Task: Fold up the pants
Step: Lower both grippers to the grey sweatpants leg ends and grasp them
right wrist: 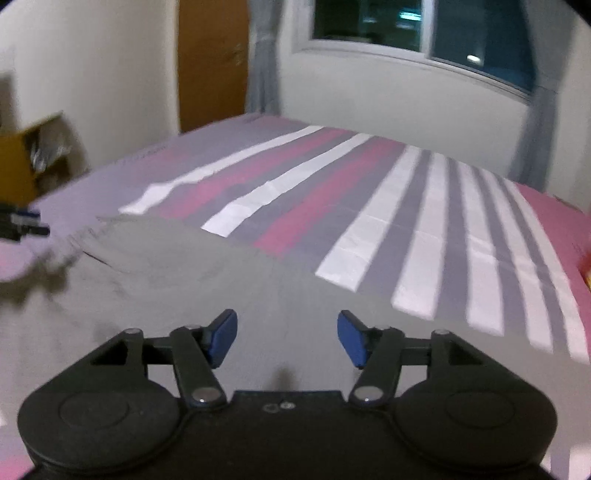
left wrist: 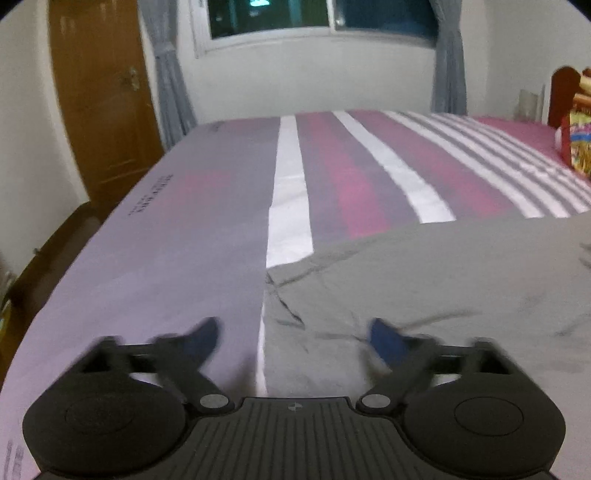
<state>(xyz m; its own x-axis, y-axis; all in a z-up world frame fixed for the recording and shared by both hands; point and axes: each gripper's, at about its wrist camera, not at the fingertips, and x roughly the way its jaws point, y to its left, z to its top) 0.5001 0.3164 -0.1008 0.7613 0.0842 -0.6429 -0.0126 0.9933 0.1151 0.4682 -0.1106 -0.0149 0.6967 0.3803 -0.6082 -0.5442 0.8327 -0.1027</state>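
Observation:
Grey pants [left wrist: 424, 280] lie spread on a striped bed sheet [left wrist: 207, 206]. In the left wrist view my left gripper [left wrist: 295, 338] is open and empty, its blue pads straddling the pants' wrinkled left edge. In the right wrist view the pants [right wrist: 166, 266] fill the near left part of the bed, and my right gripper [right wrist: 287, 338] is open and empty, low over the grey cloth. The left gripper [right wrist: 20, 223] shows at the far left edge of that view, blurred.
The bed sheet [right wrist: 406, 206] has pink, grey and white stripes. A wooden door [left wrist: 99, 103] and grey curtains [left wrist: 173, 85] stand behind the bed, under a window [left wrist: 317, 18]. A colourful bag [left wrist: 578, 144] sits at the right. A shelf [right wrist: 37, 158] stands left.

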